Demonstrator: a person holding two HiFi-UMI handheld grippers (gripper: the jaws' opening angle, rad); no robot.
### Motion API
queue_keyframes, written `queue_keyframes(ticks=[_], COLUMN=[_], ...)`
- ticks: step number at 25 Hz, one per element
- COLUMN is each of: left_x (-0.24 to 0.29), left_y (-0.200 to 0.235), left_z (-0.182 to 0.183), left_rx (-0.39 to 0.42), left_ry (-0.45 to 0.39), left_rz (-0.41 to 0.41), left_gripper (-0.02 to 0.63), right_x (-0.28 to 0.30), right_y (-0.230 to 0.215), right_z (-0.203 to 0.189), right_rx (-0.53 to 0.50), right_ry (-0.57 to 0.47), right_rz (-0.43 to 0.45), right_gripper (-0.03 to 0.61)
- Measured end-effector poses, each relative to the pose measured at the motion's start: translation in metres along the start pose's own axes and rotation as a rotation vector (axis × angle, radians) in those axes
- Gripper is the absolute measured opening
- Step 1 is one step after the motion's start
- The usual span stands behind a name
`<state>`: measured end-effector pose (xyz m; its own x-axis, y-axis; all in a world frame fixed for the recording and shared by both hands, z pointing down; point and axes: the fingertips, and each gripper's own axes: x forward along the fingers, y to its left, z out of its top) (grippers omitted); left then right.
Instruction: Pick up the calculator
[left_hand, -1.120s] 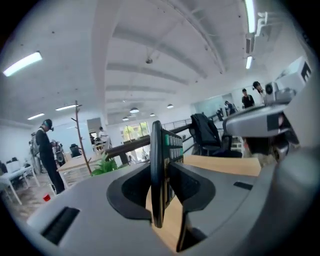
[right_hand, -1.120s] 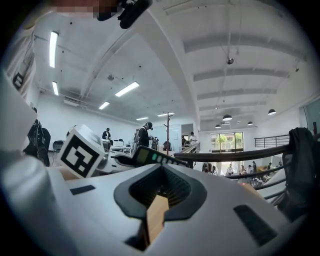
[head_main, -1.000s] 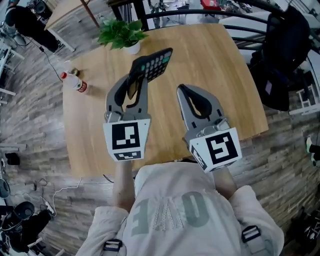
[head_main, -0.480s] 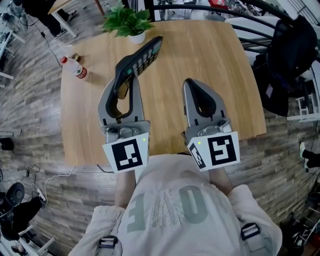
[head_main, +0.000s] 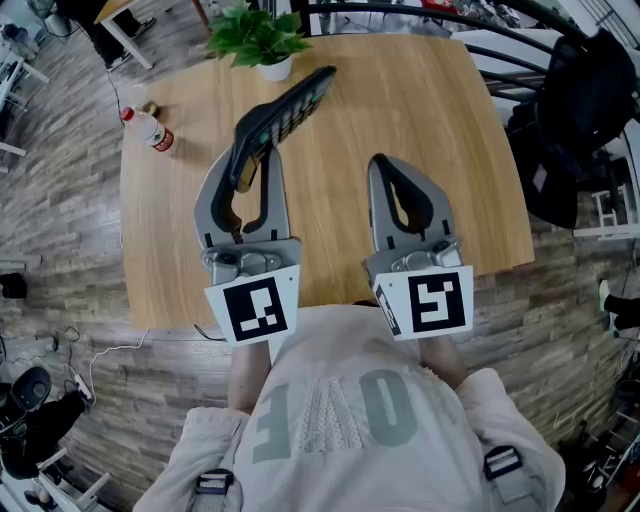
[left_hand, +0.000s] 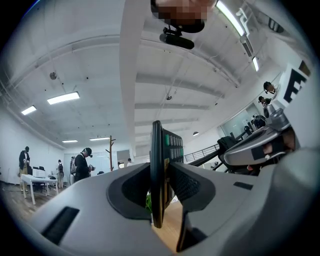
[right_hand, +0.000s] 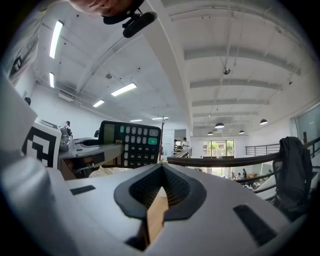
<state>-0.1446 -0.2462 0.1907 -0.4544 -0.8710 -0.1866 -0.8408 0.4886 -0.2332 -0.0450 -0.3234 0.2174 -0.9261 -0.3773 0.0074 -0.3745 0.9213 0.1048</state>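
The black calculator (head_main: 296, 103) with grey and green keys is clamped at its near end by my left gripper (head_main: 251, 142), which holds it lifted over the wooden table (head_main: 440, 120), tilted with its far end near the plant. In the left gripper view the calculator (left_hand: 157, 170) stands on edge between the two pads, which press on both sides. My right gripper (head_main: 386, 166) hovers to the right over the table, shut with nothing in it. From the right gripper view the calculator (right_hand: 131, 144) shows face-on at the left, beyond the right gripper (right_hand: 161, 186).
A potted green plant (head_main: 258, 40) stands at the table's far edge, just beyond the calculator. A small bottle with a red cap (head_main: 150, 130) lies at the far left. A dark jacket on a chair (head_main: 580, 110) is off the table's right side.
My left gripper has lifted and tipped up with the calculator, which now points toward the plant and shows more edge-on. The right gripper has stayed put.
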Motion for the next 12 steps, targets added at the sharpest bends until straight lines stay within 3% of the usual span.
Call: queue_keyframes(ticks=[12], left_x=[-0.0064], left_y=[0.0011], left_z=[0.0076], left_rx=[-0.003], left_ry=[-0.023], left_rz=[-0.003], left_gripper=[0.121], right_x=[-0.0093], right_y=[-0.0001], right_z=[0.0015], right_rx=[-0.025], right_ry=[0.001], right_rz=[-0.026], right_gripper=[0.018])
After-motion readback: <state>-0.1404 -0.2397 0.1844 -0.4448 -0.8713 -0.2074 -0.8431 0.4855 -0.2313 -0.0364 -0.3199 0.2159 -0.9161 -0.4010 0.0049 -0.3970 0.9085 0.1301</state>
